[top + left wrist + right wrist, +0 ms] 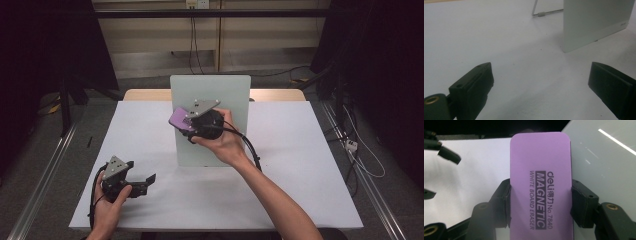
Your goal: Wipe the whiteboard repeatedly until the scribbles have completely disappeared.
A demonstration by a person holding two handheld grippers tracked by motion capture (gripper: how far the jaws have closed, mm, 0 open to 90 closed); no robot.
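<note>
A purple whiteboard eraser (540, 185) with dark printed lettering is clamped by its long sides between the two black jaws of my right gripper (540, 202). From above, the eraser (181, 119) is held against the left part of a pale upright whiteboard (235, 95) in the middle of the table. My right gripper (192, 126) is shut on it, with a hand wrapped around its body. My left gripper (145, 181) rests low near the table's front left corner, jaws wide apart with nothing between them. Its own view shows the left gripper (540, 85) over bare white tabletop.
The white tabletop (300, 165) lies around the whiteboard. The board's lower corner (596, 22) and a thin metal stand leg (541, 13) appear beyond my left jaws. Cables trail on the floor at the right (355, 145). A dark frame stands at the left.
</note>
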